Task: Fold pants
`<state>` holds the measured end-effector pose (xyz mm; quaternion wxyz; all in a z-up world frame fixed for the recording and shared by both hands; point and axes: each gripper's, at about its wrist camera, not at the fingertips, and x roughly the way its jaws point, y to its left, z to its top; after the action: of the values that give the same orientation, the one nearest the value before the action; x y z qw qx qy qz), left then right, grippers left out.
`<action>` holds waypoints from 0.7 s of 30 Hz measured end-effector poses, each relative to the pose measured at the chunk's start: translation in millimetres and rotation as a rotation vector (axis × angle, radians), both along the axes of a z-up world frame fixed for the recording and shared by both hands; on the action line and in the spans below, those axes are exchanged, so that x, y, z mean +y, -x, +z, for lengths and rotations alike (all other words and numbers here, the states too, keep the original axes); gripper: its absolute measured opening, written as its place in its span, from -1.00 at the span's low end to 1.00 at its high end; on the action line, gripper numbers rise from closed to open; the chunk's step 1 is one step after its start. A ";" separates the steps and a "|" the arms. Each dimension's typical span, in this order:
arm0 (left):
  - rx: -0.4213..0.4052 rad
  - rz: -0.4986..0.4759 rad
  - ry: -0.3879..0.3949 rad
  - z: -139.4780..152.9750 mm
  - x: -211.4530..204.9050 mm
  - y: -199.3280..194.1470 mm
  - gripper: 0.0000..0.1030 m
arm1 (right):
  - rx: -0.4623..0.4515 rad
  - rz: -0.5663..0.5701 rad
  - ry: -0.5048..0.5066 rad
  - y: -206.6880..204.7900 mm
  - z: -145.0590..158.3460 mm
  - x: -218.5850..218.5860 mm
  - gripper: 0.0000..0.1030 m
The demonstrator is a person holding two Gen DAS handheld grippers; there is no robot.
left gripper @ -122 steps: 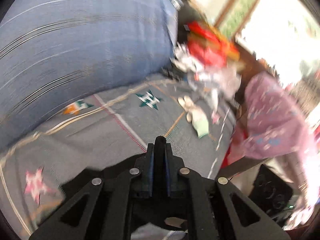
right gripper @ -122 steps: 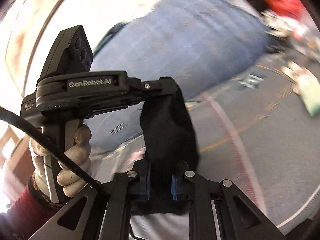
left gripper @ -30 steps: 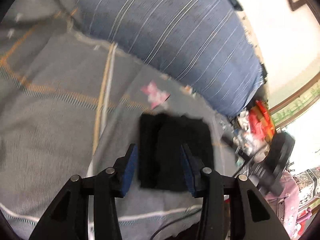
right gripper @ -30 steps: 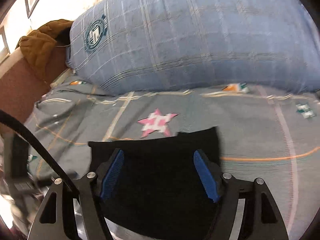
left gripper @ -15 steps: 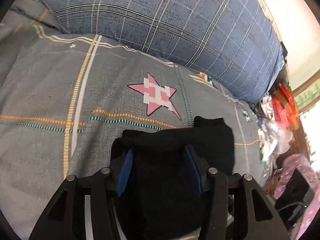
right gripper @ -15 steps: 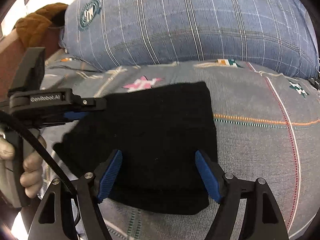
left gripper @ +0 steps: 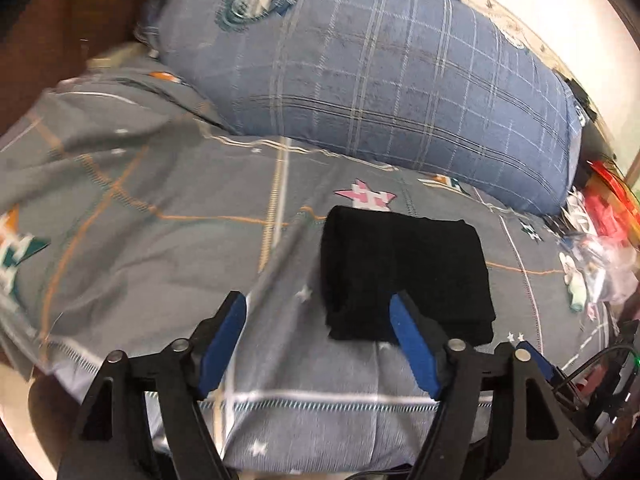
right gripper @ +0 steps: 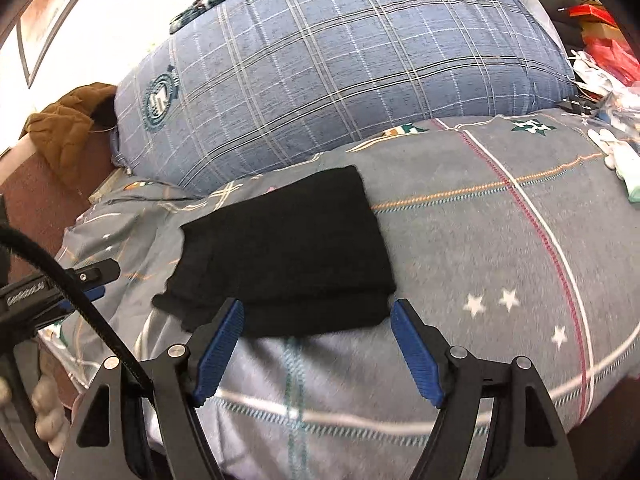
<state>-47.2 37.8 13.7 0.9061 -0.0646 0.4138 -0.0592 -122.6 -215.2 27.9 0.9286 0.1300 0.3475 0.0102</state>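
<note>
**Folded black pants on the bed, both tongs wide and holding nothing**

Black pants lie folded into a compact, layered rectangle on the grey patterned bedspread, near the front edge of the bed. Layers show at the near edge of the bundle. In the right wrist view the pants sit at centre; the near-left corner is uneven, with a lower layer sticking out past the upper one.

Left tongs: jaws spread wide, blue pads facing each other, nothing between them but bedspread. The right-hand pad overlaps the near edge of the pants in the view; contact cannot be told. The left tongs also show at the left edge of the right wrist view, beside the pants' left side.

Right tongs: jaws wide apart, holding nothing, positioned just short of the near edge of the pants. A black cable crosses the lower left of that view.

Behind the pants, a large blue plaid pillow rests along the far side of the bed. A pink star printed on the bedspread sits just beyond the pants' far edge. A brown garment lies at the pillow's left end. Red and white clutter sits off to the right of the bed.
</note>
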 end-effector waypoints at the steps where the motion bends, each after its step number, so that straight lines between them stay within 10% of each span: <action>1: -0.013 0.011 -0.025 1.5 1.2 7.9 0.44 | 0.002 0.009 0.008 4.7 -0.5 5.7 0.57; 21: -0.027 0.055 -0.146 -7.5 3.1 30.9 0.44 | 0.008 0.126 0.239 28.5 -12.6 74.3 0.59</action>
<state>-78.1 40.9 6.2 0.9152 -0.0090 0.4030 -0.0050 -151.0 -140.9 15.3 0.9336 -0.0034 0.3573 0.0264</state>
